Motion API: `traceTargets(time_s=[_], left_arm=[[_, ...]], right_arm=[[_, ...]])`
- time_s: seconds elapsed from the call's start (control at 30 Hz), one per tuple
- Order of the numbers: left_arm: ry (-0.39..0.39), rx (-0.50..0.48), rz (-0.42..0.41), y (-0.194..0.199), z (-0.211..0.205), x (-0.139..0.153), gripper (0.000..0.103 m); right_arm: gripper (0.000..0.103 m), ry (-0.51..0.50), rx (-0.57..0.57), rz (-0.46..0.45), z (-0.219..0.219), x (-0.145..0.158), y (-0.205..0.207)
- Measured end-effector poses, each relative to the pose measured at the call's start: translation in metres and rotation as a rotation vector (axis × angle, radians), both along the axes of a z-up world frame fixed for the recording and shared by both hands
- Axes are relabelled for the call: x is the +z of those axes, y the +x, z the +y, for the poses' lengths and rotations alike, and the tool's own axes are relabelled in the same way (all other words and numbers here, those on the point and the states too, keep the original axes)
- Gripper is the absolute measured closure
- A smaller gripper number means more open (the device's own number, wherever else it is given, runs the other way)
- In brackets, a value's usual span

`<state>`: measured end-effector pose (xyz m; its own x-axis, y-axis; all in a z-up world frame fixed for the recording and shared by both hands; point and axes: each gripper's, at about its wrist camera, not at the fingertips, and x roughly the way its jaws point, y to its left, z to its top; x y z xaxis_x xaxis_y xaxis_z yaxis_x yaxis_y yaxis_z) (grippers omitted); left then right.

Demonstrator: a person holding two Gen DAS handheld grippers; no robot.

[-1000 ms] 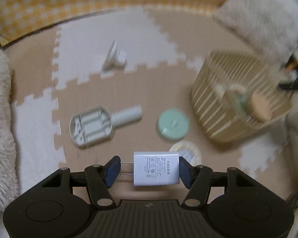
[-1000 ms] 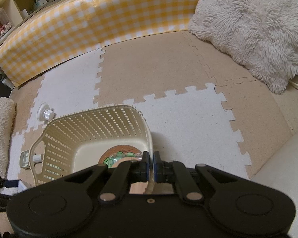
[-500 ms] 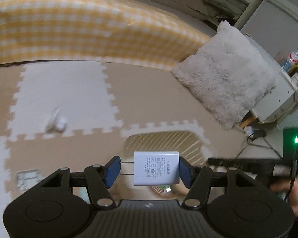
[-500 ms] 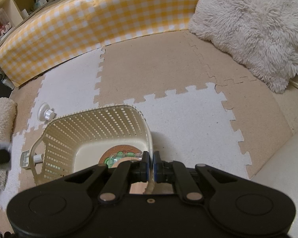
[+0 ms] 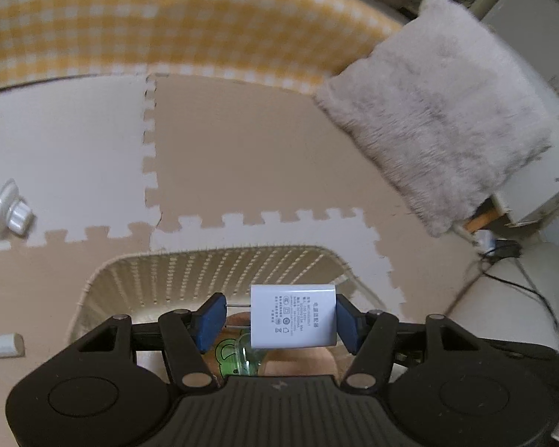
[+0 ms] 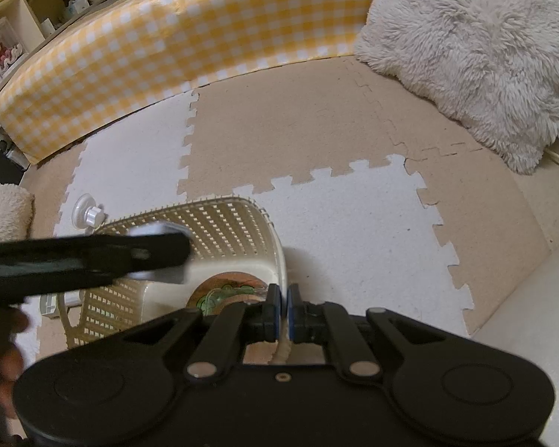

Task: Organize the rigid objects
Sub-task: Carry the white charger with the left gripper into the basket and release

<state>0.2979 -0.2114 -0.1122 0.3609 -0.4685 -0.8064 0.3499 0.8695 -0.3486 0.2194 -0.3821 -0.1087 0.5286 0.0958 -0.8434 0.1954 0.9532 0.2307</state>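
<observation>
A white charger plug (image 5: 293,316) sits crosswise in my left gripper (image 5: 279,321), its prongs against the left pad and its body against the right pad. The plug hangs above the cream slatted basket (image 5: 205,265). In the basket lies a round cork piece with a green drawing (image 5: 229,354) under something clear. My right gripper (image 6: 283,307) is shut on the near rim of the basket (image 6: 220,231). In the right wrist view the left gripper's black body (image 6: 85,259) reaches in, blurred, over the basket from the left.
A white suction knob (image 5: 11,212) lies on the foam mat left of the basket, and a white handle (image 5: 0,344) pokes in at the left edge. A fluffy cushion (image 5: 439,111), a yellow checked bumper (image 5: 167,26) and cables (image 5: 503,260) border the mat.
My left gripper has swung right with the plug, from over the loose items on the mat to above the basket. The right gripper and basket have stayed still.
</observation>
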Motion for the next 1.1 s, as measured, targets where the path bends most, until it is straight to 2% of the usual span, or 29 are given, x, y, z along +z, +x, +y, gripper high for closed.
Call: traceTargets(time_s=[0.07,0.43,0.63,0.77,0.97,1.1], left_arm=[[0.016,0.015,0.008,0.002,-0.004,-0.009,0.041],[-0.006,0.089,0.057,0.012,-0.019,-0.043,0.04],[0.016,0.093,0.05,0.015,-0.022,-0.05,0.039],[-0.005,0.096,0.079,0.016,-0.021,-0.052,0.035],[-0.011,0.088,0.09,0.014,-0.018,-0.05,0.033],[-0.012,0.075,0.082,0.011,-0.018,-0.042,0.026]], right_arm=[[0.099,0.003,0.0,0.0,0.0,0.0,0.0],[0.099,0.01,0.002,-0.004,-0.001,0.0,0.0],[0.099,0.013,0.002,-0.003,-0.001,0.0,0.0],[0.099,0.016,0.002,0.0,-0.001,0.0,0.0],[0.099,0.018,0.003,0.004,0.0,0.0,0.0],[0.099,0.017,0.006,0.01,-0.001,-0.002,0.001]])
